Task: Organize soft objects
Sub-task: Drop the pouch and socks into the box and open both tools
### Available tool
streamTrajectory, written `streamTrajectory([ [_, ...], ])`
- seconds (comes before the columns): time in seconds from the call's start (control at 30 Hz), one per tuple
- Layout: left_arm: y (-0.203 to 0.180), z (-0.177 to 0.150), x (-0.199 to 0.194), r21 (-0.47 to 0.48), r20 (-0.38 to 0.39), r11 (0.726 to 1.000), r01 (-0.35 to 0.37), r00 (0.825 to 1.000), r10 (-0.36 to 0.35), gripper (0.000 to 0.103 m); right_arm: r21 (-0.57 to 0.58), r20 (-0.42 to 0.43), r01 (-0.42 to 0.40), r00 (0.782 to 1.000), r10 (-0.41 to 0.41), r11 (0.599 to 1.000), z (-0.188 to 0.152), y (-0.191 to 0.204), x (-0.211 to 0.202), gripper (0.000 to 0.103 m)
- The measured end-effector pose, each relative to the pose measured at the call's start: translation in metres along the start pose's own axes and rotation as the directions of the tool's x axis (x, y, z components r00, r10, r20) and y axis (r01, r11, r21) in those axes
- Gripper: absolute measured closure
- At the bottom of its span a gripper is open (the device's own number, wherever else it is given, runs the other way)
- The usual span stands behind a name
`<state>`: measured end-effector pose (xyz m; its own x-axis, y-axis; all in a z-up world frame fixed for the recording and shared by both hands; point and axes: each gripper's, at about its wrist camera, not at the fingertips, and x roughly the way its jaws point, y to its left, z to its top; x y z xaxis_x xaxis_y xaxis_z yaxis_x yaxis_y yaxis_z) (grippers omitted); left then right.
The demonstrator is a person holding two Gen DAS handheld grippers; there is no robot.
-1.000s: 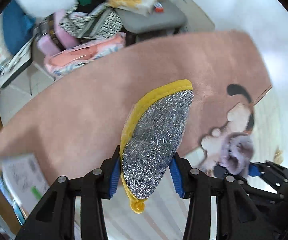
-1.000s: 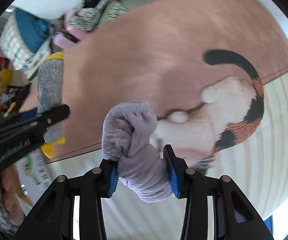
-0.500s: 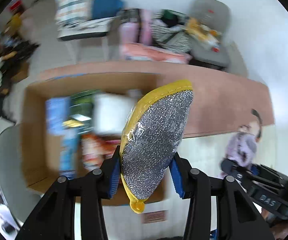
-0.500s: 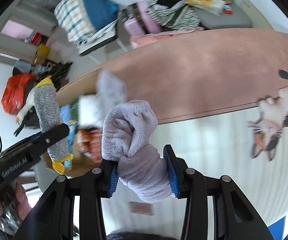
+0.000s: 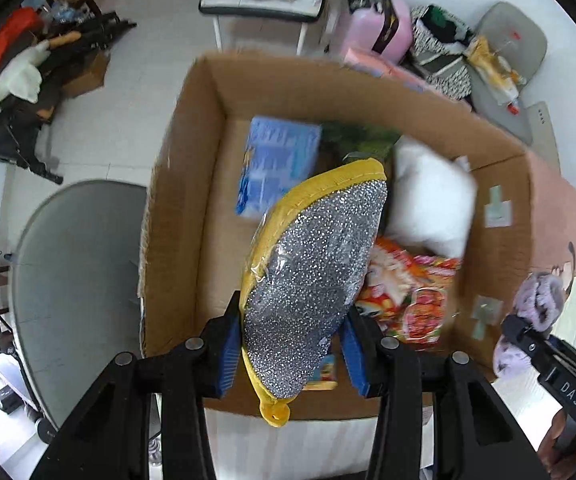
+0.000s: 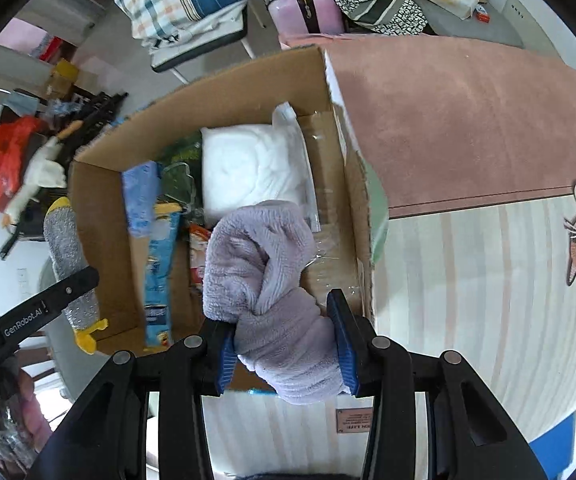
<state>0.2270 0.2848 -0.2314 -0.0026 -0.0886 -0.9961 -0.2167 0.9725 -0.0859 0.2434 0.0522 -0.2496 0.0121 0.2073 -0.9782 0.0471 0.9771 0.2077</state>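
Note:
My left gripper is shut on a silver scouring pad with a yellow rim and holds it above the open cardboard box. The pad also shows at the left of the right wrist view. My right gripper is shut on a rolled lilac fluffy towel, held over the box's near right corner. The towel also shows at the right of the left wrist view.
The box holds a white soft pack, blue packets and an orange snack bag. A pink rug with a cat picture lies to the right. A grey round seat stands left of the box. Bags and clutter lie behind.
Both grippers have swung from over the pink rug to above the cardboard box, each still holding its object. The box now fills both views.

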Motion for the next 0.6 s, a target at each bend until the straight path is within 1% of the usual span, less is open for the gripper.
streamTrajectory([
  [0.03, 0.002, 0.001, 0.010, 0.007, -0.033, 1.000, 0.000, 0.999, 0.000, 0.059, -0.003, -0.007, 0.020, 1.000, -0.020, 1.000, 0.004, -0.005, 0.008, 0.059],
  [0.07, 0.004, 0.002, 0.017, 0.009, -0.063, 1.000, 0.007, 0.998, -0.006, 0.059, -0.007, -0.016, 0.042, 0.999, -0.042, 0.999, 0.007, -0.005, 0.015, 0.056],
  [0.13, 0.010, -0.001, 0.031, -0.017, -0.104, 1.000, 0.012, 0.994, -0.014, 0.059, -0.009, -0.048, 0.066, 0.997, -0.066, 0.998, 0.009, -0.006, 0.028, 0.047],
  [0.17, 0.012, -0.003, 0.033, -0.025, -0.109, 1.000, 0.016, 0.994, -0.019, 0.059, -0.010, -0.055, 0.073, 0.996, -0.074, 0.997, 0.009, -0.005, 0.031, 0.037],
  [0.2, 0.013, -0.004, 0.035, -0.022, -0.112, 1.000, 0.021, 0.993, -0.023, 0.058, -0.016, -0.055, 0.090, 0.994, -0.091, 0.996, 0.008, -0.003, 0.034, 0.030],
  [0.3, 0.013, -0.005, 0.038, -0.017, -0.118, 0.999, 0.027, 0.993, -0.029, 0.054, -0.026, -0.045, 0.113, 0.993, -0.114, 0.993, 0.005, 0.001, 0.033, 0.029],
  [0.37, 0.013, -0.007, 0.036, -0.015, -0.112, 0.999, 0.031, 0.993, -0.033, 0.044, -0.020, -0.041, 0.111, 0.993, -0.112, 0.994, 0.005, 0.003, 0.032, 0.029],
  [0.43, 0.013, -0.008, 0.030, -0.009, -0.094, 0.999, 0.035, 0.995, -0.036, 0.040, -0.024, -0.038, 0.118, 0.992, -0.119, 0.993, 0.005, 0.006, 0.030, 0.029],
  [0.6, 0.010, -0.015, 0.011, 0.003, -0.050, 1.000, 0.024, 0.998, -0.024, 0.040, -0.037, -0.026, 0.125, 0.992, -0.126, 0.991, 0.003, 0.012, 0.021, 0.029],
])
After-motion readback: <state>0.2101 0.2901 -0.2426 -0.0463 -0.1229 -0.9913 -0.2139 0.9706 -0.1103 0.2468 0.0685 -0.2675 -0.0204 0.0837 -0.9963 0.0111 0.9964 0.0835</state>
